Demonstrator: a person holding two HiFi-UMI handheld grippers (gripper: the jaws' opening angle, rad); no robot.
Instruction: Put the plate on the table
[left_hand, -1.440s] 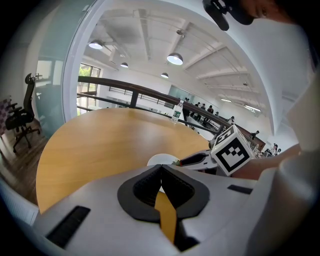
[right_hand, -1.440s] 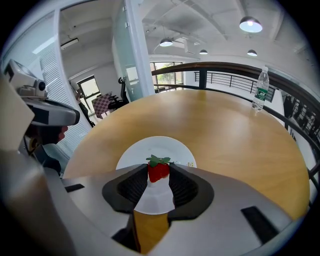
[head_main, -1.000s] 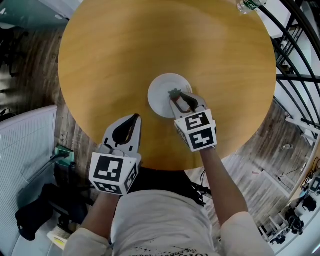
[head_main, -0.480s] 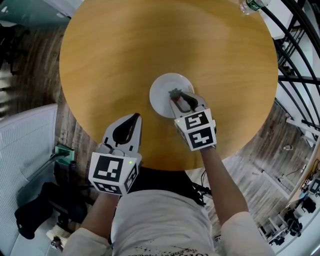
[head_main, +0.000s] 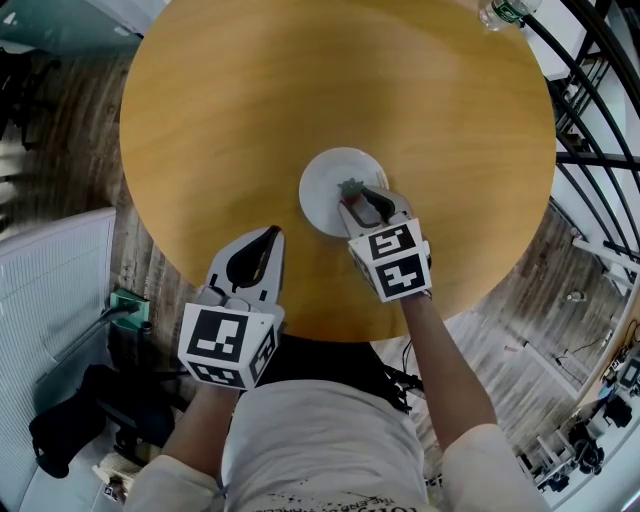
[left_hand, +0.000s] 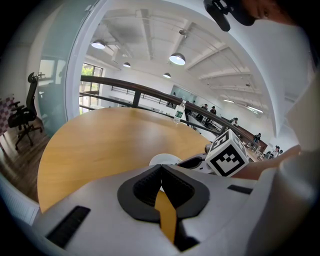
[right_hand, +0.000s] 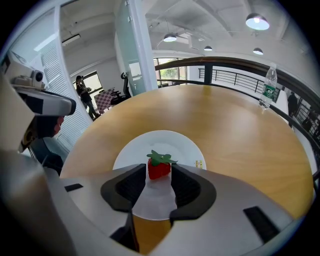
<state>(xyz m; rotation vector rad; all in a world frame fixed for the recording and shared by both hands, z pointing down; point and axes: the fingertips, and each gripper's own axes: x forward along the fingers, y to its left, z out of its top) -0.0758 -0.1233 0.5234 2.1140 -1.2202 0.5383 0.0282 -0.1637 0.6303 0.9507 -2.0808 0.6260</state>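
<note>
A white plate (head_main: 330, 178) lies flat on the round wooden table (head_main: 300, 90), a little in from its near edge. A red toy strawberry (right_hand: 159, 168) with a green top sits on the plate's near part. My right gripper (right_hand: 159, 174) straddles it with a pad on each side, and the jaws are opening. In the head view the right gripper (head_main: 362, 198) reaches over the plate's near right rim. My left gripper (head_main: 268, 233) hovers over the table's near edge, left of the plate, with its jaws shut and nothing in them (left_hand: 161, 167).
A plastic water bottle (right_hand: 270, 82) stands at the table's far right edge. Black railings (head_main: 590, 110) run past the table on the right. A white louvred panel (head_main: 50, 290) and dark bags lie on the floor at the left.
The right gripper's jaws look slightly wider round the strawberry. Both hands and the plate stay where they were.
</note>
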